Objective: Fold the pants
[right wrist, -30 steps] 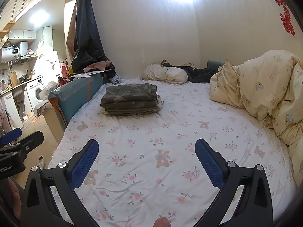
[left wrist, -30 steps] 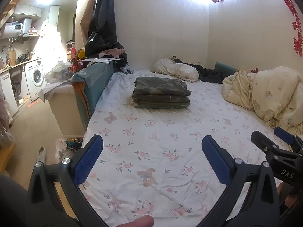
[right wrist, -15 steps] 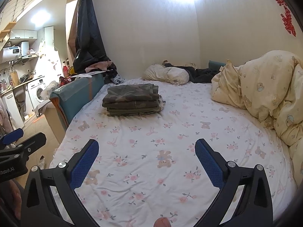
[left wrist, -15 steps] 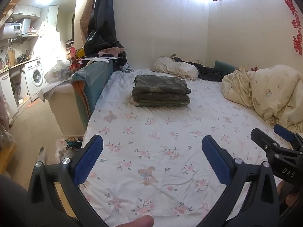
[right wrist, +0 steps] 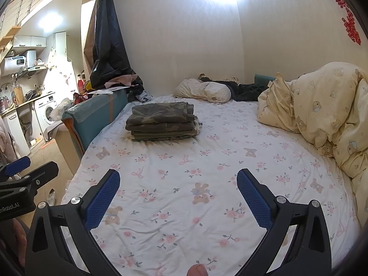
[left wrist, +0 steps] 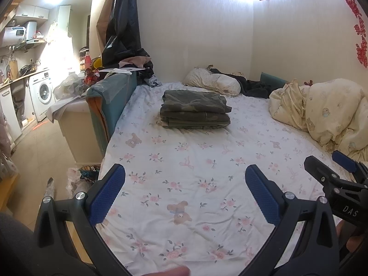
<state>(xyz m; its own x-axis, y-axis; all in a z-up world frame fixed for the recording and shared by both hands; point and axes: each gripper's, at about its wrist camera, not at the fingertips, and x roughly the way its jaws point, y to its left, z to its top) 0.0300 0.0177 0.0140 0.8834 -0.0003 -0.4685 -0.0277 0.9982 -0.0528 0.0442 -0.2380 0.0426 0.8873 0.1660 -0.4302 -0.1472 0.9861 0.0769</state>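
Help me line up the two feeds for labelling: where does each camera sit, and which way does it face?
Left wrist: sits on the left gripper, low at the foot of the bed, facing the far wall; its open blue fingers show, with the right gripper at the right edge.
Right wrist: sits on the right gripper, facing likewise; its open fingers show, with the left gripper at the left edge.
Shared: folded camouflage pants, cream duvet, pillow.

Folded pants (left wrist: 195, 108): perhaps four, one stack. Pillow (left wrist: 212, 84): one. Duvet (left wrist: 326, 112): one.
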